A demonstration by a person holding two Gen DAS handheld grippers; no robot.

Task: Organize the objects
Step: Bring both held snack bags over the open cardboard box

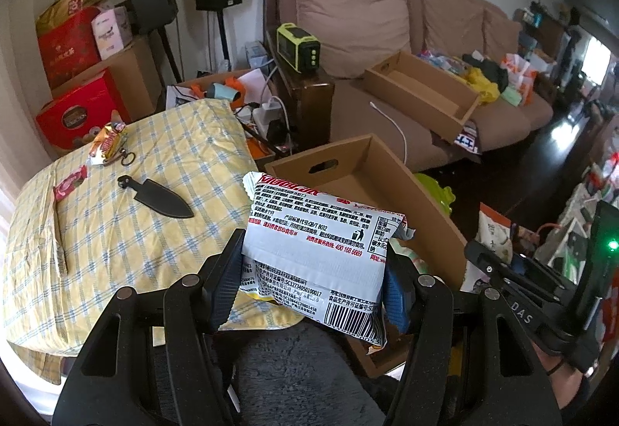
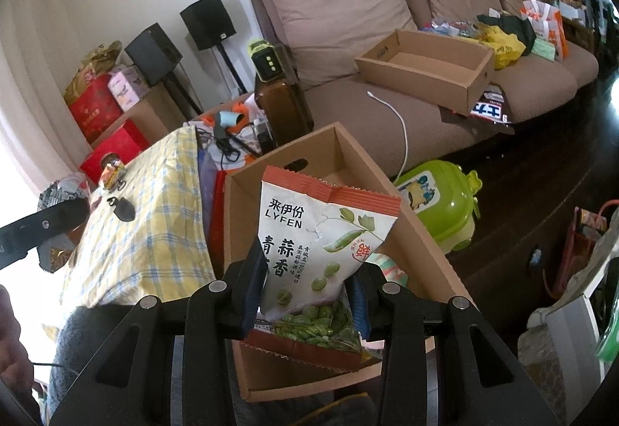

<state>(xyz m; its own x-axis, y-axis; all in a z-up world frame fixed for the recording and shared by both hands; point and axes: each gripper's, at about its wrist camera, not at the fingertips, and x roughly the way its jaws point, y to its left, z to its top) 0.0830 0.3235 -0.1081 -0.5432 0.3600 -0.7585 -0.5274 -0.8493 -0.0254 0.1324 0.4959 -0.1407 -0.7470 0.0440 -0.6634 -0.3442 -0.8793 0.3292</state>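
My left gripper (image 1: 309,287) is shut on a white snack packet (image 1: 321,244) printed with black and red text, held over the near edge of an open cardboard box (image 1: 425,201). My right gripper (image 2: 305,294) is shut on a white-and-orange green pea snack bag (image 2: 321,252), held upright above the same cardboard box (image 2: 410,229). On the yellow checked cloth (image 1: 116,232) lie a black sheath (image 1: 162,196), a pink wrapper (image 1: 69,182) and a yellow snack packet (image 1: 108,142) with a key ring. The right gripper's body (image 1: 541,294) shows at the right edge of the left wrist view.
A second empty cardboard box (image 2: 425,68) sits on the brown sofa (image 2: 348,20) beside bags and clothes. A green plastic toy (image 2: 441,201) lies on the dark floor right of the near box. Speakers, red gift boxes and cables crowd the far left.
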